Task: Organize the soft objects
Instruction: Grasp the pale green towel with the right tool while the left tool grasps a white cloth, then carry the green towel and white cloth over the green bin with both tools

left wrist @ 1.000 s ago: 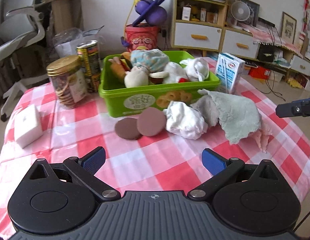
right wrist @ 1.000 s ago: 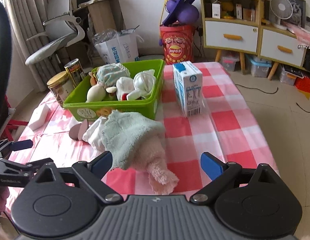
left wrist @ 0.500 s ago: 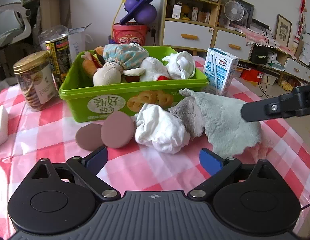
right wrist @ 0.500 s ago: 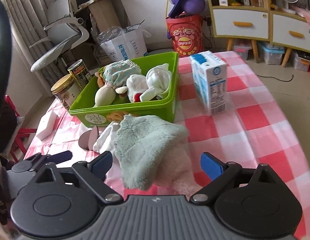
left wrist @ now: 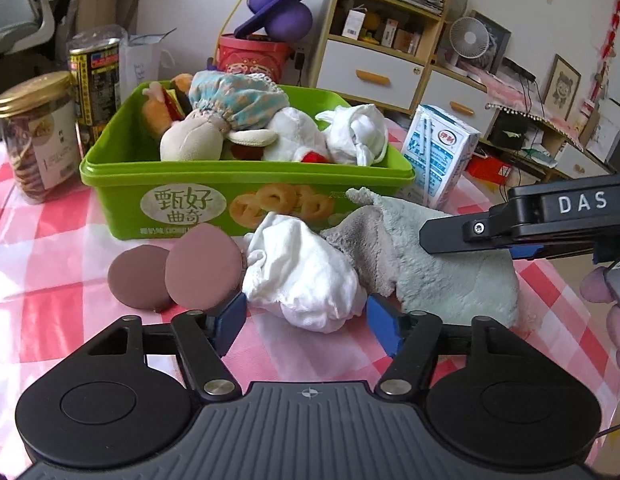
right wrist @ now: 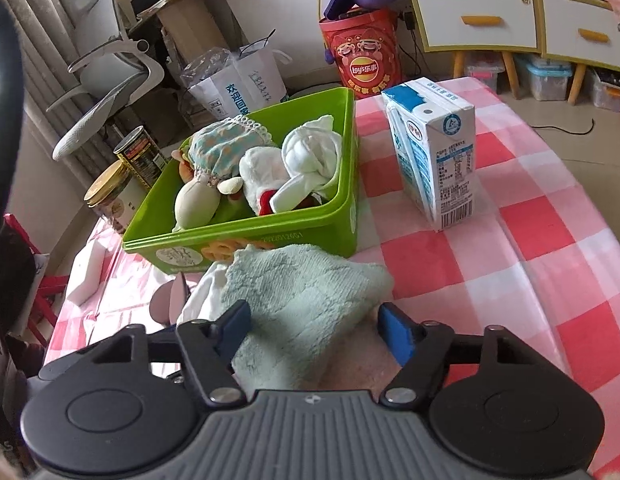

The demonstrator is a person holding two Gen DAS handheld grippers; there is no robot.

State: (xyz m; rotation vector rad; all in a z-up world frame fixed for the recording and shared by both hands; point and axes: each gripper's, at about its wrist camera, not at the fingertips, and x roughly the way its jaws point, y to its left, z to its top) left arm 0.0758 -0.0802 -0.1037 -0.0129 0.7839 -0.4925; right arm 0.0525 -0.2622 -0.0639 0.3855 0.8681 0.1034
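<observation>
Checked pink-and-white cloth covers the desk [right wrist: 530,264], and on it, just in front of the green bin [left wrist: 246,184], lie the soft things yet to be sorted: a white cloth [left wrist: 306,280] and a pale green towel [right wrist: 306,300] touching it. The left gripper [left wrist: 306,316] has its fingers spread wide on either side of the white cloth, gripping nothing yet; the right gripper [right wrist: 314,330] is likewise open, its fingers straddling the towel without pinching it. Each seems lined up for a grab, presumably to lift its item into the bin, which already holds a doll [left wrist: 214,124], a white plush [left wrist: 290,136] and another white cloth [left wrist: 358,132]. Two brown pads [left wrist: 178,272] lean against each other beside the white cloth. The bin's front shows Chinese characters and printed cookies; the right gripper's side reads "DAS". A milk carton [right wrist: 434,160] stands near the bin's right, a cookie jar [left wrist: 38,136] and a can [left wrist: 94,76] to its left. Behind, a red tub [right wrist: 364,50] reads "Lay's".
</observation>
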